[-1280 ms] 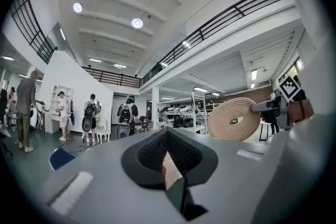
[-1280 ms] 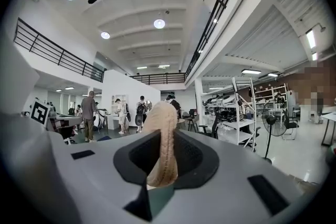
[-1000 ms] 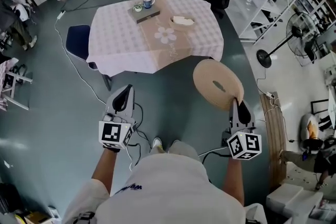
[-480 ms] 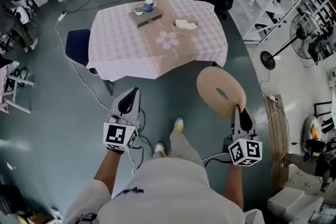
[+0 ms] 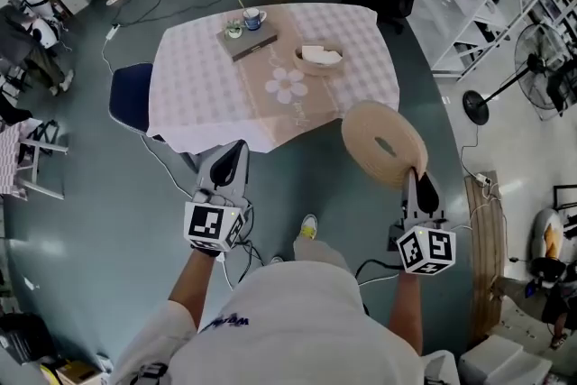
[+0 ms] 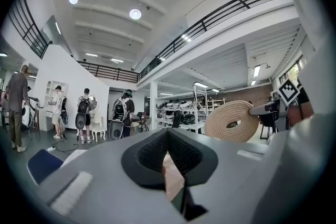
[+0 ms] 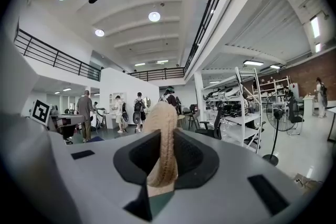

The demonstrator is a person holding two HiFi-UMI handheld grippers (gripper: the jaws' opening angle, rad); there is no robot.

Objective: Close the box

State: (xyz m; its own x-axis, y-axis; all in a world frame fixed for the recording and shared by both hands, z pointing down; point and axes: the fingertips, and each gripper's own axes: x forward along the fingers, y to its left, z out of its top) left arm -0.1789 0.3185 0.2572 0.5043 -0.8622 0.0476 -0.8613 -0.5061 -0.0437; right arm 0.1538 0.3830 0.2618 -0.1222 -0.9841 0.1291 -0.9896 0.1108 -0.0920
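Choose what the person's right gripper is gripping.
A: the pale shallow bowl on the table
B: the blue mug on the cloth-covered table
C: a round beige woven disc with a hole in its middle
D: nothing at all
C: the right gripper has its jaws closed on the rim of the round beige woven disc, which shows edge-on between them in the right gripper view.

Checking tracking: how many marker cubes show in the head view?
2: a cube on the left tongs, lower left; a cube on the right tongs, lower right. None hidden.
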